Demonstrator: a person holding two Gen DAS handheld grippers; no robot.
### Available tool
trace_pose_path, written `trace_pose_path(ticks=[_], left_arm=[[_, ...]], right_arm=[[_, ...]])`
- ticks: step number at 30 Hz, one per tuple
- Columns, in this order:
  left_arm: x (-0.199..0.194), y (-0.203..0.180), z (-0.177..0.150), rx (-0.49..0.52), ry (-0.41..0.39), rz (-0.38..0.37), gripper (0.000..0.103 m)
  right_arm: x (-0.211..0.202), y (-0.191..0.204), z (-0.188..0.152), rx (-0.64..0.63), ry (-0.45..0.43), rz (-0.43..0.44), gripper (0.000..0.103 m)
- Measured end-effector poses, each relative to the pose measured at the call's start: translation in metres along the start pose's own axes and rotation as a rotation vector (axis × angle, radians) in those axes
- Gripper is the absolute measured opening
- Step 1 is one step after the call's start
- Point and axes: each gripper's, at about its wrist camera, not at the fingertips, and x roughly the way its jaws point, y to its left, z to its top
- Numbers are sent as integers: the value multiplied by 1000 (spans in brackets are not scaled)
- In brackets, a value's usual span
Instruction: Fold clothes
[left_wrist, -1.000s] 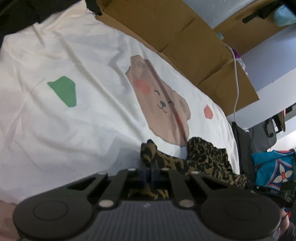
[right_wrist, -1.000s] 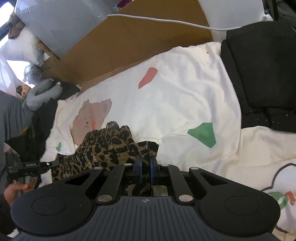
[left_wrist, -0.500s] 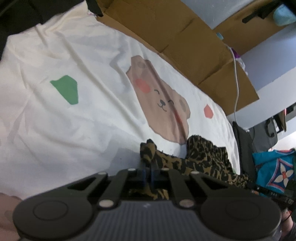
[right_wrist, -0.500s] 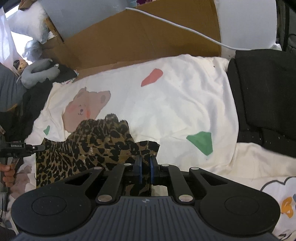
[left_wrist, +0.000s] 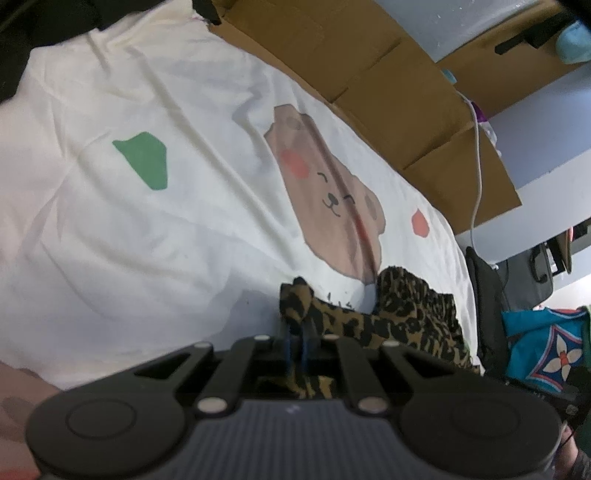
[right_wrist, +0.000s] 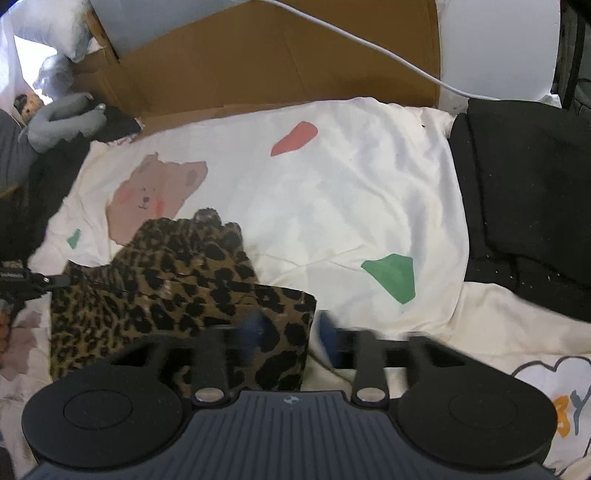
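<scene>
Leopard-print garment (right_wrist: 177, 288) lies on the bed, over the cream bedsheet (right_wrist: 332, 206) with its bear and coloured patches, toward the bed's near edge. From the right wrist you see it as a broad, partly flattened piece with a squared corner close to the right gripper (right_wrist: 291, 328), and a bunched hump rising behind it beside the printed bear (right_wrist: 155, 195). The left wrist view catches only a narrow rumpled strip of it (left_wrist: 399, 321), trailing off toward the far end of the bed.

Flattened cardboard (right_wrist: 280, 59) lines the bed's far edge in both views, with a white cable (right_wrist: 388, 55) draped across it. Only the right view shows the black clothing (right_wrist: 524, 192) piled at the bed's right edge and a grey stuffed toy (right_wrist: 62, 122) at its far left corner. Only the left view shows a turquoise patterned bag (left_wrist: 546, 343) beyond the bed's end.

The right gripper has just been opening: its blue pads stand apart and blurred, the garment's corner between them, nothing pressing. The left gripper (left_wrist: 295, 332) is pinched together on a tuft of the garment's edge.
</scene>
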Motion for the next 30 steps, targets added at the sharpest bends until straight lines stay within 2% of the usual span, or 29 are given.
trace_pose_path(ticks=[1,2,3,4,5,7,9,10,12,13,14,22,26,30], left_arm=[[1,-1,1,3,3,-2,15],[2,-3,1,11,9,-6,33],[3,-5,2,26,14,-8,42],[3,-9,3,53,13,-4,55],[4,-14,3,85,7,3,57],[6,-20,6,128,4,10,57],[12,-21,8,138,8,11,55],[15,-21,9,138,14,14,51],[22,-20,9,136,36,40,37],[24,-19,8,138,45,57,20],[24,-18,7,140,46,74,12],[4,-6,0,71,-25,42,9],[6,-4,2,55,-31,43,9],[12,-10,3,88,-17,69,11]], right_arm=[[4,0,-1,-4,3,0,52],[8,-1,-2,-8,7,1,50],[11,-1,-2,-10,13,8,41],[13,-1,-2,-14,17,12,23],[15,-1,-2,-18,22,16,15],[13,1,-2,-28,12,21,5],[10,2,-2,-33,-1,26,2],[7,2,-1,-20,-7,32,2],[-2,0,2,21,-24,50,2],[-6,-1,3,41,-33,58,2],[-10,-1,4,42,-42,58,2],[-14,5,10,23,-85,37,2],[5,1,14,27,-58,32,2],[35,-5,14,31,-16,15,2]])
